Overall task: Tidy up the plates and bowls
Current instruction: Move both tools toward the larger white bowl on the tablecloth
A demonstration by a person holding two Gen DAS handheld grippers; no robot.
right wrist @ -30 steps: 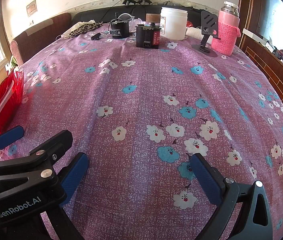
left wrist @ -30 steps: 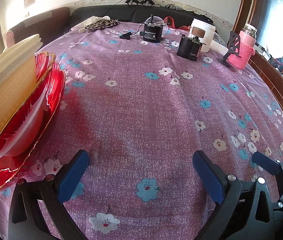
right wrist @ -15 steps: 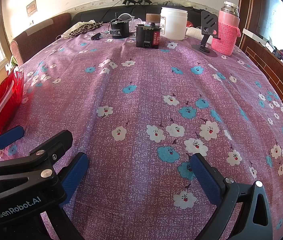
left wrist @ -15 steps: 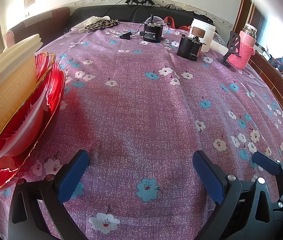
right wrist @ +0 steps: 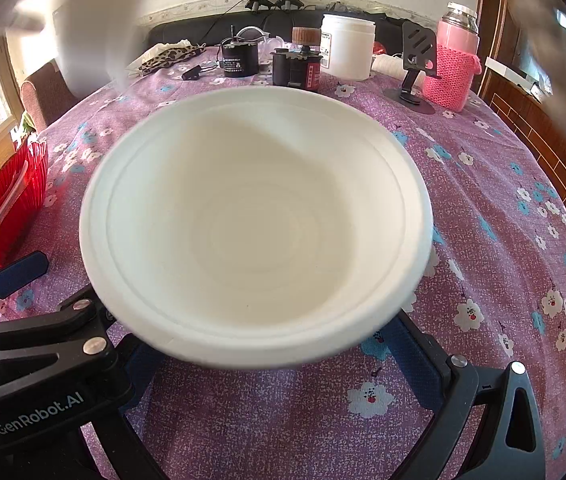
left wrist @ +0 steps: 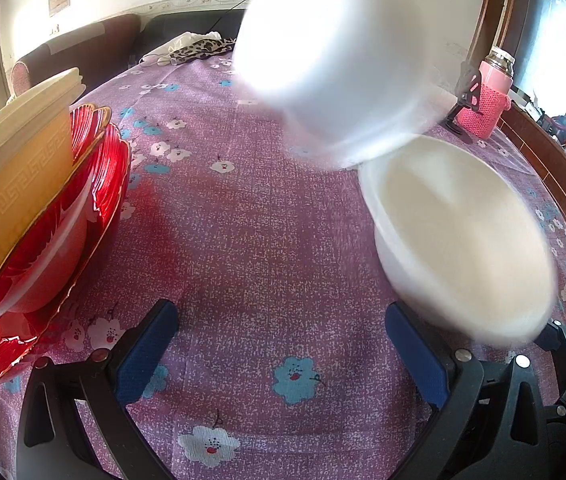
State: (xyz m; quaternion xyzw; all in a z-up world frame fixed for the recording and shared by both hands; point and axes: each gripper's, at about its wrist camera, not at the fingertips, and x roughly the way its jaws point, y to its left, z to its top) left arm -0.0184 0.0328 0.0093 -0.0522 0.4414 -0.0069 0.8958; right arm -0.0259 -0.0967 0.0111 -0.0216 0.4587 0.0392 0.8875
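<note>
Right wrist view: a white bowl (right wrist: 257, 224), blurred, sits upright just ahead of the right tool (right wrist: 273, 346), above the floral desk (right wrist: 483, 208). Its near rim hides both fingertips; the fingers stand wide apart, gripping nothing visible. Left wrist view: the left tool (left wrist: 283, 344) is spread wide and empty. A second blurred white bowl (left wrist: 335, 52) appears upper centre. The stack of red plates (left wrist: 43, 240) with a yellow bowl (left wrist: 15, 176) stands at the left.
</note>
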